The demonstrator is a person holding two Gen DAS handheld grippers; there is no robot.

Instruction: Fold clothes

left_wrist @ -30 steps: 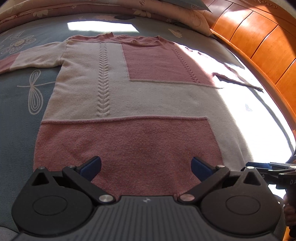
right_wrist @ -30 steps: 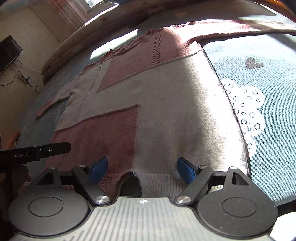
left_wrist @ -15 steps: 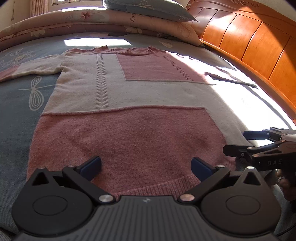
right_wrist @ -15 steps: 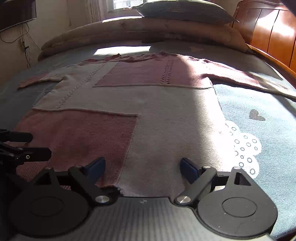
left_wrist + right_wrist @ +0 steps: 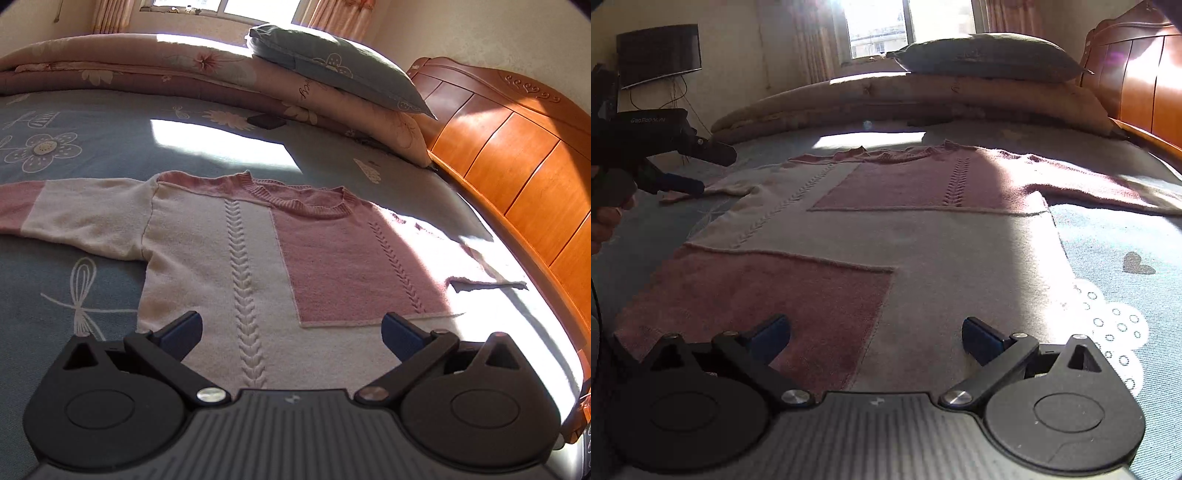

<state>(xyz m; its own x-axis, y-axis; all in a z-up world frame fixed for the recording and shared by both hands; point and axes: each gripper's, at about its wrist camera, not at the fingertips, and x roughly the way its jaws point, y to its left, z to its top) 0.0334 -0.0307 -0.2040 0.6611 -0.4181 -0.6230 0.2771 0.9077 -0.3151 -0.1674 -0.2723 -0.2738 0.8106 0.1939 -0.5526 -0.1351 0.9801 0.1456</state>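
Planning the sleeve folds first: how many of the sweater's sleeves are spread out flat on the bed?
2: one sleeve stretches left from the sweater, the other sleeve stretches right toward the headboard.

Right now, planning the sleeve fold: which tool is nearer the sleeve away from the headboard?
Left. The left tool is at that sleeve; the right tool is over the sweater's lower part, jaws opening, gripping nothing.

One sweater lies ahead of and under the spread jaws. Beyond it, past the jaws, sit one pillow and one rolled quilt. Two grippers work.
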